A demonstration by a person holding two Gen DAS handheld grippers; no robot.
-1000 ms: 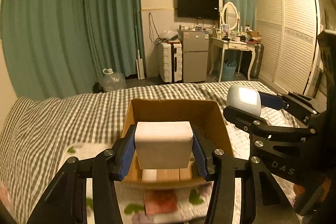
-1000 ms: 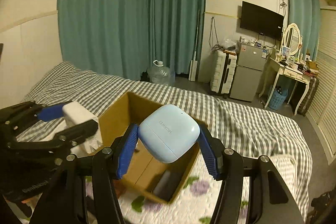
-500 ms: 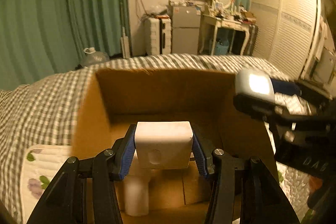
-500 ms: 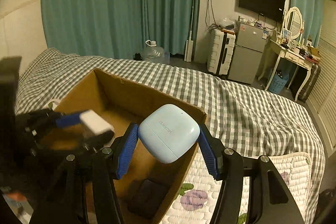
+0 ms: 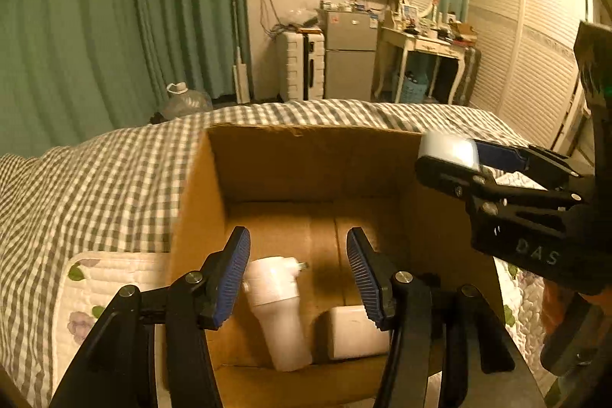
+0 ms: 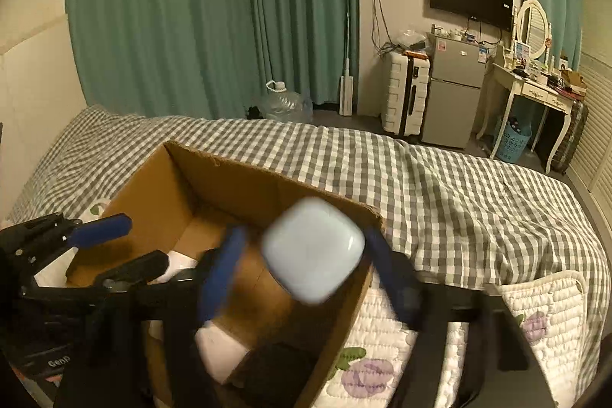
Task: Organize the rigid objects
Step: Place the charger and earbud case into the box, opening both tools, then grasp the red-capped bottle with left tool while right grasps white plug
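Note:
An open cardboard box (image 5: 199, 217) (image 6: 153, 178) stands on the bed. My left gripper (image 5: 298, 274) is open and empty over the box's near end. Below it lie a white block (image 5: 355, 331) and a white cylindrical part (image 5: 275, 308) on the box floor. In the right wrist view, my right gripper (image 6: 306, 266) has its blue fingers (image 6: 220, 274) spread apart from the pale blue earbud case (image 6: 313, 251), which is blurred in the gap above the box's right wall. In the left wrist view the case (image 5: 447, 151) shows at the right gripper's tips.
The box sits on a grey checked bedspread (image 6: 440, 194) with a floral quilted pad (image 6: 420, 350) under its near side. A dark object (image 6: 275, 362) lies in the box. Curtains, a suitcase, a fridge and a dressing table stand across the room.
My left gripper opened and the white block dropped to the box floor beside the white cylinder. My right gripper's fingers spread away from the blue case, which now looks blurred.

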